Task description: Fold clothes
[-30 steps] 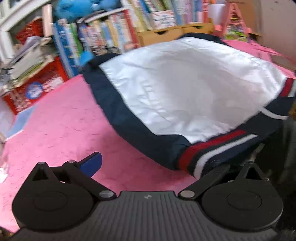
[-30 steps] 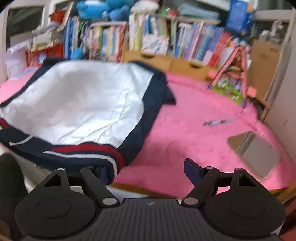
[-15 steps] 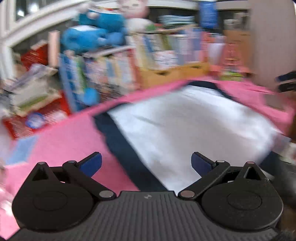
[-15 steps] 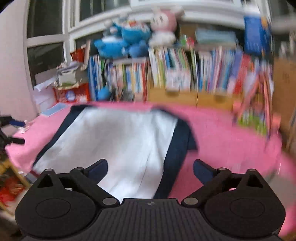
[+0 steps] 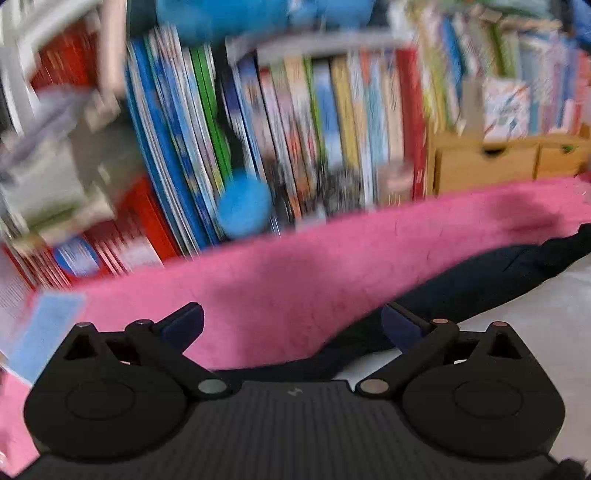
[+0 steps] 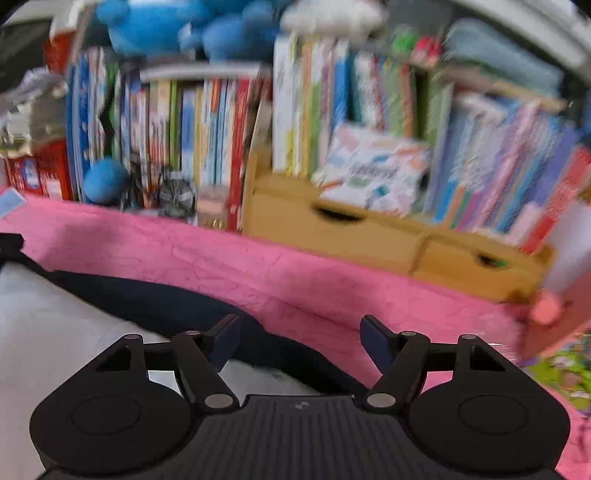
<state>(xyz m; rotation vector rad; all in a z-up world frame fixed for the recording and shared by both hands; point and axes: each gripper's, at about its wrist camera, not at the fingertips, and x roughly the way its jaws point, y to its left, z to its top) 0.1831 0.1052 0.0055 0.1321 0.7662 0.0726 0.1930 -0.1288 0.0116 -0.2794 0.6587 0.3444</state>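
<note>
A white garment with a navy border lies flat on the pink table cover. In the left wrist view its navy edge (image 5: 480, 284) runs from the right side down under my left gripper (image 5: 291, 325), which is open over the far left part of that edge with nothing between its fingers. In the right wrist view the navy edge (image 6: 155, 302) and white panel (image 6: 55, 332) fill the lower left. My right gripper (image 6: 299, 338) is open above the far right part of the border, holding nothing. Both views are motion-blurred.
Packed bookshelves (image 6: 221, 129) with blue plush toys (image 6: 155, 26) on top stand just behind the table. Wooden drawer boxes (image 6: 332, 229) sit on the pink cover (image 5: 295, 266) at the back. A blue ball (image 5: 243, 208) rests by the books. A light blue sheet (image 5: 48, 332) lies at the left.
Both grippers have let go of the striped hem and moved forward over the garment to its far edge near the bookshelf. The garment now lies flat.
</note>
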